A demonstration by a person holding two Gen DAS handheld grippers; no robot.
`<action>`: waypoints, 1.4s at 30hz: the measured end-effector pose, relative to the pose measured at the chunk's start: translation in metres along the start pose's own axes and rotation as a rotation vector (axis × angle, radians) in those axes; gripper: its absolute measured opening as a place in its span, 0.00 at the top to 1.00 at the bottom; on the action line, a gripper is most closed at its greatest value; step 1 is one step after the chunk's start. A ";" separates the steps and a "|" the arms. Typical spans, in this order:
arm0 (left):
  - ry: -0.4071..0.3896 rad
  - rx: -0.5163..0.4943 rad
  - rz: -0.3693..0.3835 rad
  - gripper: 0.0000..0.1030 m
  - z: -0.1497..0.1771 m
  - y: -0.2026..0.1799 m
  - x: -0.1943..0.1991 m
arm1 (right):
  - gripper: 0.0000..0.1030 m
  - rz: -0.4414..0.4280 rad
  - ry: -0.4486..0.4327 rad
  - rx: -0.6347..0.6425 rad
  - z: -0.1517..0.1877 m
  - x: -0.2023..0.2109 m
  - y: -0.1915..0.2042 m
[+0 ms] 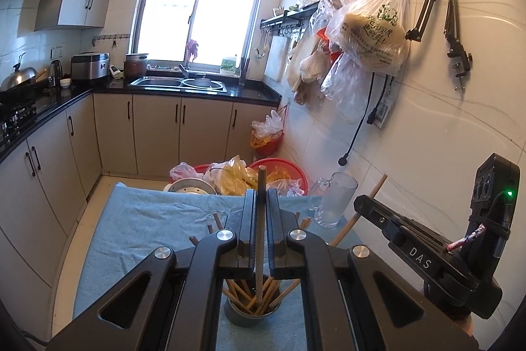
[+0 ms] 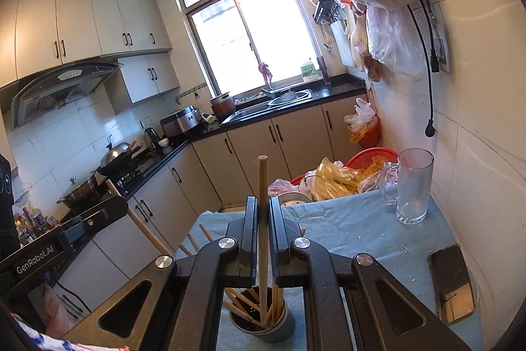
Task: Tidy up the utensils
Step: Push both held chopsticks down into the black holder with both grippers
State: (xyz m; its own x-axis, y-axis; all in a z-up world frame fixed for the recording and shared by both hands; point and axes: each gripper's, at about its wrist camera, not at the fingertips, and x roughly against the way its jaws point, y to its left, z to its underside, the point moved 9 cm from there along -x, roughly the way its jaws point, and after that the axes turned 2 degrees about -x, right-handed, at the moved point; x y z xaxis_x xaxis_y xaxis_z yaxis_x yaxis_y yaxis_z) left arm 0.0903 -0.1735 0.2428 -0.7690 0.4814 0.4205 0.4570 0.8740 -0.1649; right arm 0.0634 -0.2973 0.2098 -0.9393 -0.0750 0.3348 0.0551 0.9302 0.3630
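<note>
Seen from the left wrist: left tongs (image 1: 261,213) clamped together on a single dark chopstick (image 1: 260,219), held upright along the gap, its lower end dipping into the grey holder cup (image 1: 250,314) just below, where a bundle of pale wooden chopsticks (image 1: 245,293) already leaned at mixed angles. Stood on a blue cloth over the desk (image 1: 138,219), that cup, with a few loose sticks (image 1: 215,221) lying on the cloth beyond the jaws and a glass mug (image 1: 335,199) near the wall. Off to the right, right tongs (image 1: 360,204) nipping another pale stick (image 1: 378,186), tilted. Seen from the right wrist: right tongs (image 2: 263,216) pressed shut on a light wooden chopstick (image 2: 262,219), near vertical, tip down among the others in the same cup (image 2: 263,328). Also visible: a phone (image 2: 452,282) flat on the cloth at right, the mug (image 2: 412,186) further back, and the left tongs (image 2: 123,208) at left with their stick (image 2: 148,232) slanting down. Judged light, stiff and smooth, such sticks; likely to pivot or slide if pinched near an end, so best gripped around mid-length and squarely, as here. Probably tippy, the cup, if a stick were pushed sideways against its rim.
</note>
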 end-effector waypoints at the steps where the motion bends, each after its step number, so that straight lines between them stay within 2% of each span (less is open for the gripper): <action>1: 0.006 -0.003 -0.005 0.95 0.003 0.001 -0.004 | 0.94 0.005 0.002 0.006 0.002 -0.003 -0.001; 16: 0.060 -0.037 -0.044 0.95 0.043 0.002 -0.030 | 0.94 0.014 0.118 -0.001 0.057 -0.044 -0.015; 29: 0.130 -0.010 -0.058 0.95 0.076 0.011 -0.046 | 0.94 0.013 0.161 0.014 0.076 -0.051 -0.013; 42: 0.173 -0.007 -0.064 0.95 0.093 0.016 -0.054 | 0.94 0.026 0.174 0.025 0.081 -0.055 -0.015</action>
State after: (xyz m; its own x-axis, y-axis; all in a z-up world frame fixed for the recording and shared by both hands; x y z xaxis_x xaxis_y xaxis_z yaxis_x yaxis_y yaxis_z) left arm 0.0977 -0.1797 0.1340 -0.7088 0.4057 0.5771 0.4129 0.9019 -0.1269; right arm 0.0863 -0.2784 0.1151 -0.8649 -0.1095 0.4899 0.0687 0.9410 0.3314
